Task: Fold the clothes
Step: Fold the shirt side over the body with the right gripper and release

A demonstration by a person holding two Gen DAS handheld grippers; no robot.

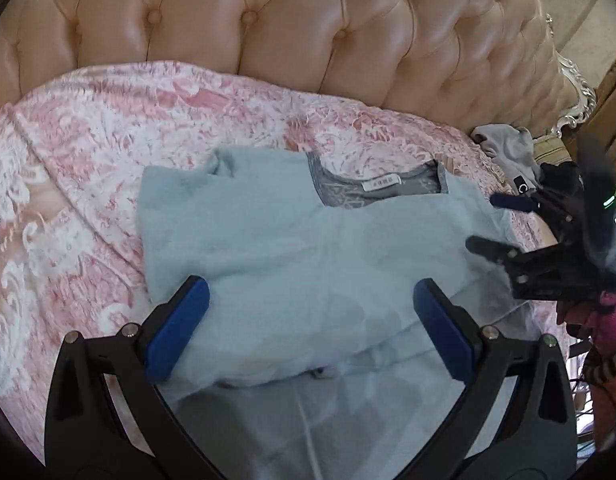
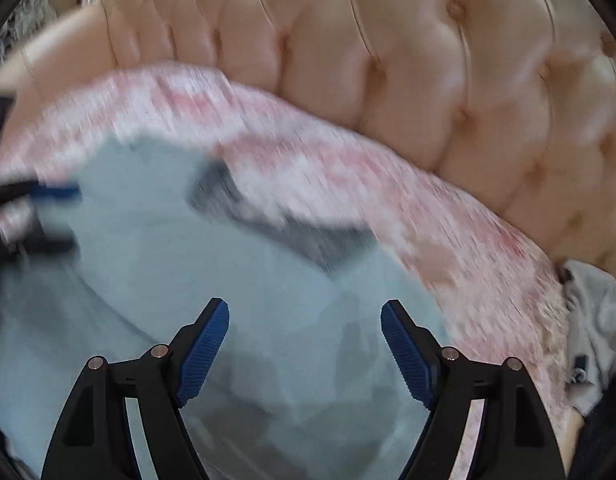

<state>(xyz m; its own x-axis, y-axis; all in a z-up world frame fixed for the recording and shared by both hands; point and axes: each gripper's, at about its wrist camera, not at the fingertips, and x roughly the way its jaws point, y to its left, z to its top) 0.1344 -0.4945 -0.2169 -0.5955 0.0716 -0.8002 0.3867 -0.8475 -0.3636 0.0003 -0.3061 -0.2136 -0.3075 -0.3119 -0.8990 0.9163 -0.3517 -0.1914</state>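
Lying flat on the pink-and-white patterned bedspread [image 1: 88,152], the pale blue garment [image 1: 300,248] — partly folded, its grey lace neckline [image 1: 347,192] and white label [image 1: 381,183] facing the tufted peach headboard [image 1: 268,32]; spreading toward the camera in a sheer, lighter layer at the near edge.

Hovering over the near part of the garment, the left gripper [image 1: 309,332], its jaws standing wide apart with blue pads [image 1: 176,332] either side of the cloth and nothing between them; not clearly touching the fabric, as far as the left wrist view tells.

Reaching in from the right side of the same view, the right gripper [image 1: 491,222], fingers parted and empty, poised just beside the garment's right edge near the shoulder; showing behind it, a pink sleeve [image 1: 611,320] of the person.

Resting at the far right corner of the bed, against the headboard, a crumpled grey garment [image 1: 507,148].

Blurring heavily in the right wrist view — the pale blue garment [image 2: 188,280] filling the lower left, the bedspread [image 2: 427,208] running diagonally beyond it, the headboard [image 2: 387,60] behind; the right gripper [image 2: 306,344] hanging open above the blue cloth, gripping nothing; the left gripper [image 2: 56,216] appearing at the left edge as a smeared dark shape with a blue pad, its jaws apart; the grey garment [image 2: 595,312] lying at the far right.
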